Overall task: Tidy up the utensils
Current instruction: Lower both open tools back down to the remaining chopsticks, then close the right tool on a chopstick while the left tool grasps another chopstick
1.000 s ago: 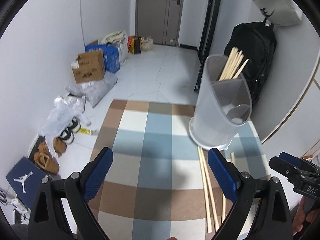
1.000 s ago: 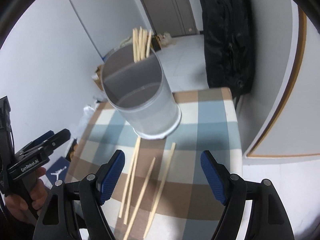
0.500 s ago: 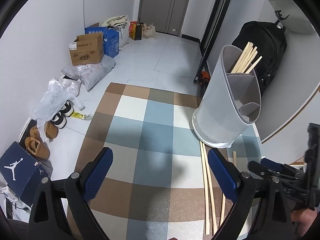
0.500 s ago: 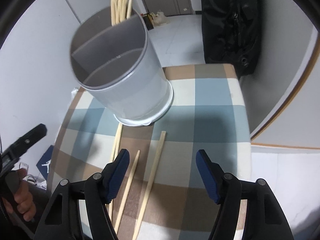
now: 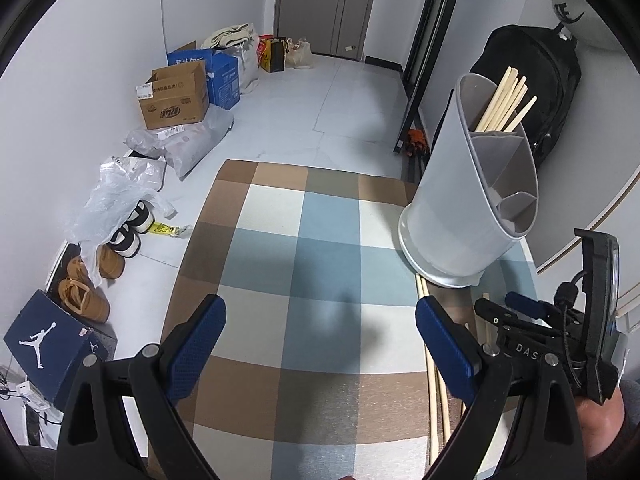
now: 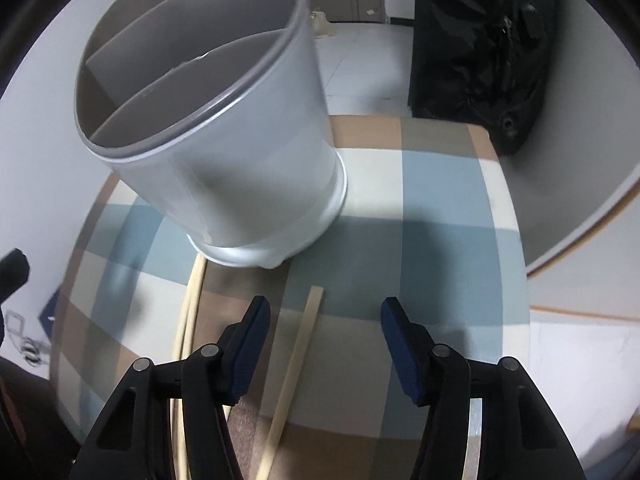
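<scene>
A grey divided utensil holder [image 5: 468, 208] [image 6: 216, 140] stands on the checked cloth, with several wooden chopsticks [image 5: 504, 100] upright in its far compartment. Loose chopsticks [image 5: 434, 380] lie flat on the cloth in front of it. My right gripper [image 6: 325, 312] hangs low over them with its jaws closing. One chopstick [image 6: 296, 364] lies between the pads and touches neither; two more chopsticks [image 6: 190, 320] lie to its left. My left gripper [image 5: 320, 316] is open and holds nothing above the cloth. The left wrist view shows the right gripper [image 5: 512, 308] at its right edge.
The checked cloth [image 5: 304, 240] covers a small table whose right edge [image 6: 516, 216] is near the wall. A black backpack [image 5: 532, 80] stands behind the holder. On the floor to the left are cardboard boxes [image 5: 172, 100], plastic bags, shoes [image 5: 92, 280] and a blue shoebox.
The right gripper has sunk toward the loose chopsticks and its jaws have narrowed around one of them. It has come further into the left wrist view. The left gripper has barely moved.
</scene>
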### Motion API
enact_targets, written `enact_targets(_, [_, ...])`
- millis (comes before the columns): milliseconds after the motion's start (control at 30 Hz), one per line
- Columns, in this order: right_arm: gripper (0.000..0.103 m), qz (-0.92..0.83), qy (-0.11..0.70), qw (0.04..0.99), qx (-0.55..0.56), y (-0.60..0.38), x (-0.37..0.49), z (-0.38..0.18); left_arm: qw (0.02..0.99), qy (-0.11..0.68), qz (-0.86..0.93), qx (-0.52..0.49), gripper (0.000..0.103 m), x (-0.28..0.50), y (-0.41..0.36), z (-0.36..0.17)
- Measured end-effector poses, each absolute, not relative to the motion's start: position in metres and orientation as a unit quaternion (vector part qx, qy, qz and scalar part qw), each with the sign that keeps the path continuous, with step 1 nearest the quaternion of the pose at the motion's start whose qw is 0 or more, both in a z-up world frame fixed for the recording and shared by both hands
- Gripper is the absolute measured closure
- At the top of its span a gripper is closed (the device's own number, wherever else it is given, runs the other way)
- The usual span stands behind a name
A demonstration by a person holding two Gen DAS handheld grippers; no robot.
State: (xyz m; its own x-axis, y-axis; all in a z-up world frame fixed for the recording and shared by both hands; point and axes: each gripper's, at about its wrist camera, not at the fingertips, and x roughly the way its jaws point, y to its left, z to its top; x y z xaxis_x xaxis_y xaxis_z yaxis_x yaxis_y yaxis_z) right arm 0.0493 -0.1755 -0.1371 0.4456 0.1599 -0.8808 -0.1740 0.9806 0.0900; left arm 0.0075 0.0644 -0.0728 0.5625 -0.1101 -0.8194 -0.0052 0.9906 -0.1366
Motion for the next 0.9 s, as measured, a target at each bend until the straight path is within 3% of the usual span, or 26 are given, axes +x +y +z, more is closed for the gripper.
enact_targets(67, [0.049, 0.101, 0.514, 0.852, -0.011, -0.172, 0.049, -0.137, 0.883, 0.465, -0.028, -0.055, 0.010, 0.007, 0.064, -0.071])
enact_targets(267, [0.065, 0.084, 0.508, 0.857, -0.034, -0.167, 0.047, -0.138, 0.890, 0.455, -0.022, -0.027, 0.010, 0.006, 0.058, -0.068])
enact_targets(500, [0.093, 0.070, 0.505, 0.859, -0.042, -0.169, 0.045, -0.138, 0.888, 0.460, -0.023, -0.020, 0.010, 0.009, 0.054, -0.070])
enact_targets(900, [0.097, 0.082, 0.511, 0.855, 0.020, -0.191, 0.047, -0.127, 0.860, 0.507, -0.052, -0.018, 0.010, 0.015, 0.042, -0.093])
